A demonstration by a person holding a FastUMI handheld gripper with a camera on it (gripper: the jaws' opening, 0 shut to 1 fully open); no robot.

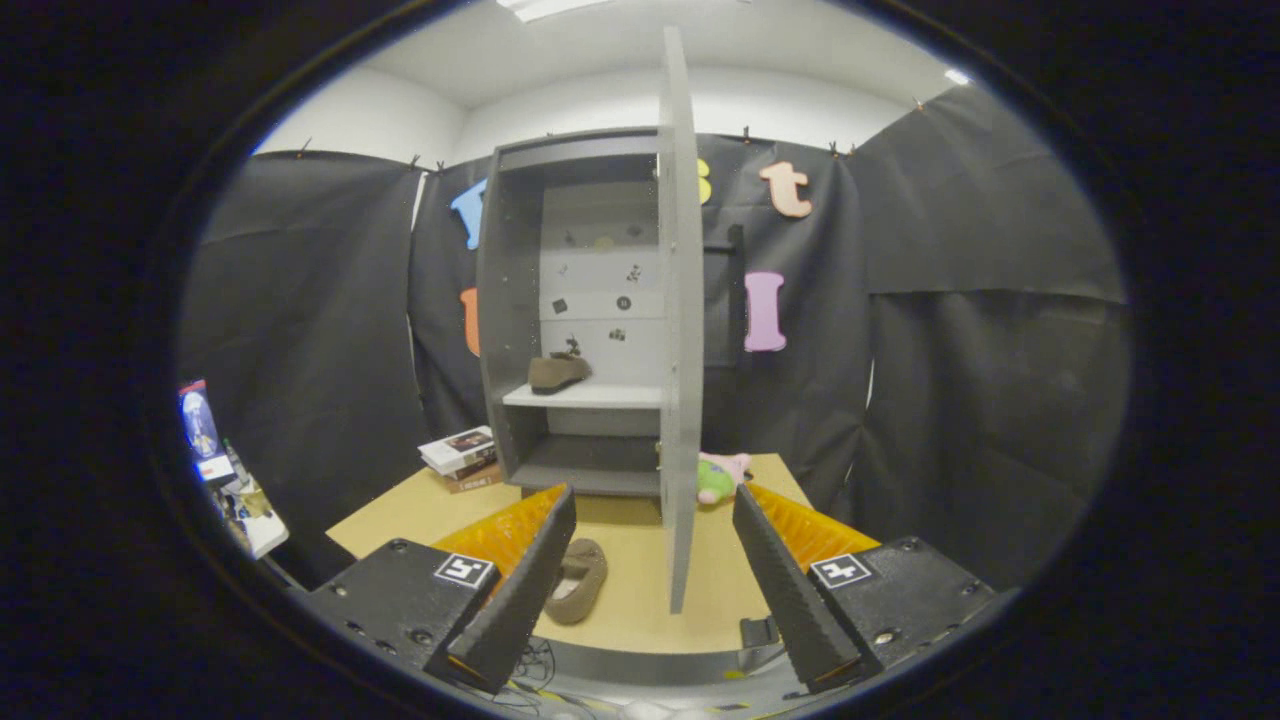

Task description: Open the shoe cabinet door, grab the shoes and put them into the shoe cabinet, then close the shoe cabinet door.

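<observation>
The hand-held gripper (655,540) is hanging spread, gripping nothing, low in the frame. One brown suede shoe (558,372) is sitting on the grey shoe cabinet's (512,300) white shelf (590,396) at centre (door (682,330) swung open); another brown shoe (578,580) is lying on the tan surface (640,590) below. No writing is legible.

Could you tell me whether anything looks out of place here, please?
Only the unfinished job: one shoe sits on the cabinet shelf, its mate lies on the table between the open gripper fingers, door open.

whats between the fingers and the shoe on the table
Nothing: the shoe lies on bare table just inside the open gripper, beside one finger, in the gripper view.
</observation>
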